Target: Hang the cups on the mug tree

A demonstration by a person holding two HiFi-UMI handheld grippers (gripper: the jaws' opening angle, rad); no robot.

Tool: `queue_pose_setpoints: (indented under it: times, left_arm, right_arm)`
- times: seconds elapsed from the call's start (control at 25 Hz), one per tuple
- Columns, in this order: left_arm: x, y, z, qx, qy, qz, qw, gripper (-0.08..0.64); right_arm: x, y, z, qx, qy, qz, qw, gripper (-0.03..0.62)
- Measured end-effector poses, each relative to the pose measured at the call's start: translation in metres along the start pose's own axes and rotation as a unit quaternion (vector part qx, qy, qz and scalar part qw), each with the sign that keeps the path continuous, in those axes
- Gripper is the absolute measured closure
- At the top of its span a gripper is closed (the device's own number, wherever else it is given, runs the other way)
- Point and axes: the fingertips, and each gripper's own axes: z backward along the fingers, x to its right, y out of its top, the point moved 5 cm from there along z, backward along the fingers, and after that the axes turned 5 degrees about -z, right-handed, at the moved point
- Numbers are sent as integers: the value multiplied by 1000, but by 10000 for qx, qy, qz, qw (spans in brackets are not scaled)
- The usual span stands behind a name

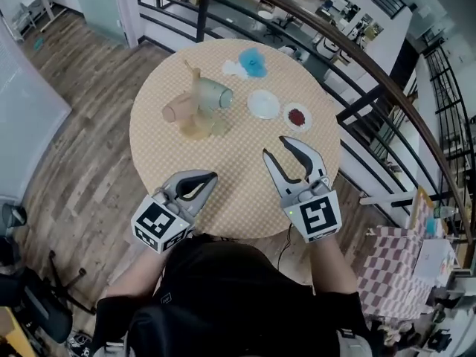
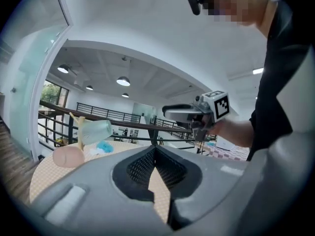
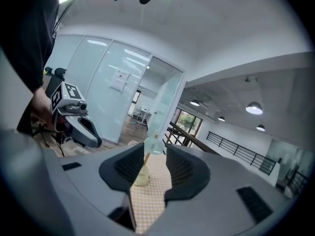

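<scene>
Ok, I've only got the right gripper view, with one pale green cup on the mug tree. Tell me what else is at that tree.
Observer: A pink cup sits low against the mug tree, apparently hung too.
Operator: List what lies beyond it.
Observer: A blue item, a white saucer and a small plate with something red on it.
Operator: Give me the left claw.
Observer: In its own view the left claw is shut, tips touching, with nothing in it.
</scene>
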Motion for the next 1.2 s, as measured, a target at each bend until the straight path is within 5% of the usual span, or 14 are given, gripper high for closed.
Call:
queue_pose_setpoints:
  times: [0.2,0.4,0.56,0.92,1.2]
  left_arm:
    - [73,4,-12,-120,-1,6,9999,555]
    - [118,-4,-9,-66,519,320,9981,555]
    - [137,0,-4,26,442,303,9986,555]
    - [135,21,20,350,-282,-439,9980,555]
    - [120,27,37,466,-382,-350,9976,555]
  right_arm:
    - [-20,-24,77,456,194,-880,9949,551]
    - [-66,-54,119,569,806,-2023,9744,572]
    - [-103,-71,139,565,1005,-2696,9560,577]
    - [-105,-62,149,635,208,-2929,9538,577]
    - [-113,-43,142,752,24,-2648,9614,577]
